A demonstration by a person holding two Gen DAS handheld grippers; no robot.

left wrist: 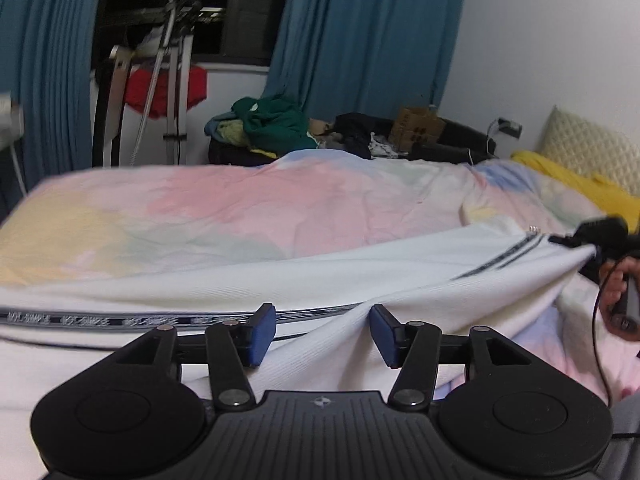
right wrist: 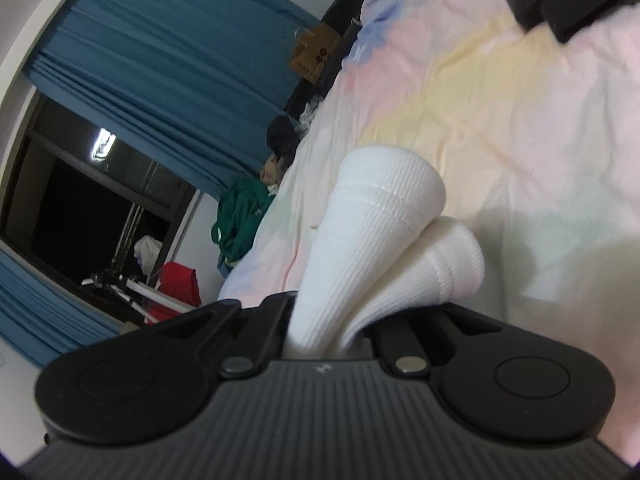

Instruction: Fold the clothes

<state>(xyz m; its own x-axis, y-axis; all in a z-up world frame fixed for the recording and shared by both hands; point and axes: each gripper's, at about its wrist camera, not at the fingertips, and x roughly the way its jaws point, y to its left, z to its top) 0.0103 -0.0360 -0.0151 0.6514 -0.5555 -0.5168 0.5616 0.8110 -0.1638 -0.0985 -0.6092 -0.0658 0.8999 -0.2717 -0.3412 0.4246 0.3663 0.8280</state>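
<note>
Garment [left wrist: 360,280]: white ribbed knit, dark stripes, dark lettered band. Bedsheet [left wrist: 240,208]: pastel pink, yellow, blue and green patches. Curtains [left wrist: 360,32]: teal blue. Left gripper [left wrist: 323,332]: black, blue pads [left wrist: 262,332]. Pillow [left wrist: 588,152]: cream, quilted.

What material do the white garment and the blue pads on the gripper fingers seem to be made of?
White garment: a ribbed knit, probably cotton or a blend; fine parallel ribs show, matte and soft-folding. Blue pads on the left gripper: likely rubber or foam; smooth, dull finish, no shine. The exact material cannot be told.
</note>
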